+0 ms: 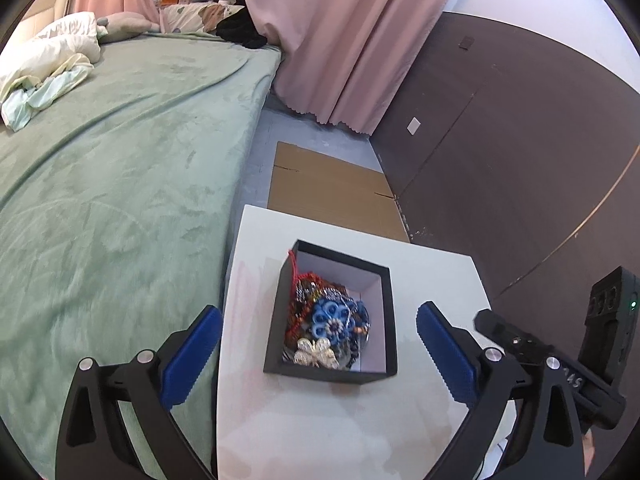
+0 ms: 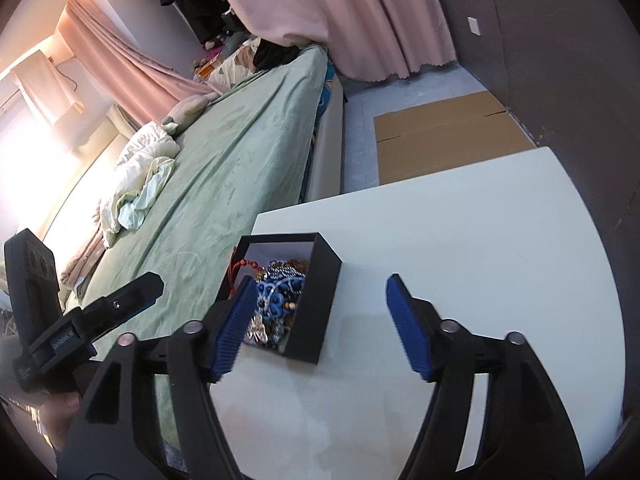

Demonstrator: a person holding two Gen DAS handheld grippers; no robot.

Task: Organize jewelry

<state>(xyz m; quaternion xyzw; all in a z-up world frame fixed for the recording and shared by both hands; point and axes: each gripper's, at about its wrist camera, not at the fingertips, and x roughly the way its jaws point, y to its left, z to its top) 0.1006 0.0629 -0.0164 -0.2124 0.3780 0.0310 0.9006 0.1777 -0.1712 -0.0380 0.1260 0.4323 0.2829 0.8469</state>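
Jewelry lies heaped in a black box on the white table, at frame centre. Both the left gripper and right gripper gape, empty. Behind, upper left, spreads a green bed.

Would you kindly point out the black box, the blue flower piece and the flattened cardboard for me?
black box (image 1: 274, 320), left wrist view, on its left wall.
blue flower piece (image 1: 332, 318), left wrist view, on its petals.
flattened cardboard (image 1: 328, 188), left wrist view, on its middle panel.
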